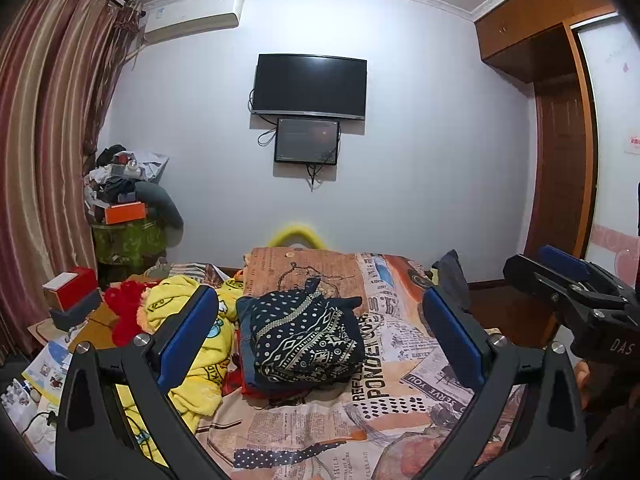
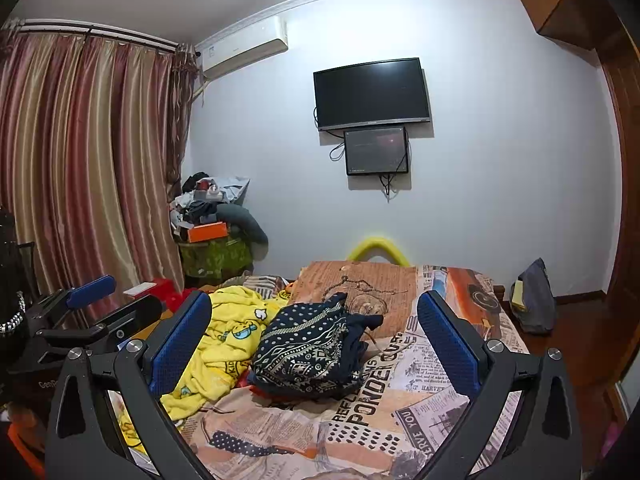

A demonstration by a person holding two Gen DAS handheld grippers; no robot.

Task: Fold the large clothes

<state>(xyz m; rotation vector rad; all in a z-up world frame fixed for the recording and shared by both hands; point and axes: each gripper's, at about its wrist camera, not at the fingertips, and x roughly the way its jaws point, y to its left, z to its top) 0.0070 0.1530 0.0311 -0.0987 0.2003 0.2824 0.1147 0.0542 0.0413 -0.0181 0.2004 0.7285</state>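
You hold 2 tools up above the bed (image 1: 400,380), and both point at the far wall, so each camera sees the whole bed. Your left tool (image 1: 320,336) is spread wide and grips nothing. Your right tool (image 2: 316,344) is spread wide too, with nothing in it. It looks like you are getting ready to pick the next thing to fold.

The dark patterned cloth (image 1: 304,340) sits in the middle of the bed as 1 neat bundle. It lies on top of something red, maybe a stack. I think it is already folded, so it was put there to keep it tidy.

The yellow robe (image 2: 224,348) lies in 1 loose heap just beside the bundle, on the left. It is big and messy, so it likely needs folding next.
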